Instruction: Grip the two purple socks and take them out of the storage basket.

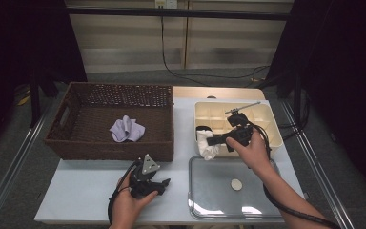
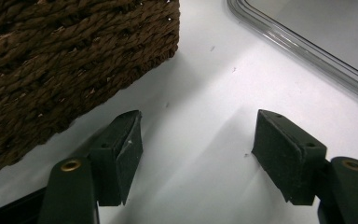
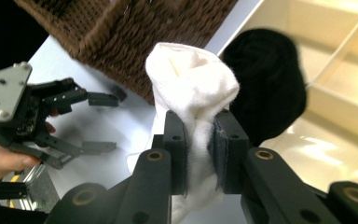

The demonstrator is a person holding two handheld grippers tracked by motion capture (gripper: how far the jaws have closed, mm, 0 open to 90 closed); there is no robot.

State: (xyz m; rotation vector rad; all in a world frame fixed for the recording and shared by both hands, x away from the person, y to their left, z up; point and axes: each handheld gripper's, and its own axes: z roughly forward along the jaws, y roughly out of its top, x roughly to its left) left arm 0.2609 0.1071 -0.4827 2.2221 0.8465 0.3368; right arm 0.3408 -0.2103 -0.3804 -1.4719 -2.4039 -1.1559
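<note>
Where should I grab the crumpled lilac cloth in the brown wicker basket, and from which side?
Take the crumpled lilac cloth by its raised, bunched middle, coming straight down from above. It lies loose on the floor of the brown wicker basket, whose tall walls block any sideways approach. The open left hand-held gripper, resting on the table nearby, is probably the one to use.

From my remote seat, the white fluffy sock (image 3: 191, 88) runs off the bottom edge of the right claw view, so I cannot see its lower end. The black rounded cloth bundle (image 3: 270, 79) behind it is blurred and partly covered by the sock. In the high view, the small pale round disc (image 1: 237, 184) under the clear plastic lid (image 1: 205, 200) is too small for me to identify. The brown woven wicker basket (image 2: 51, 56) is cut off at the top and left in the left claw view.
</note>
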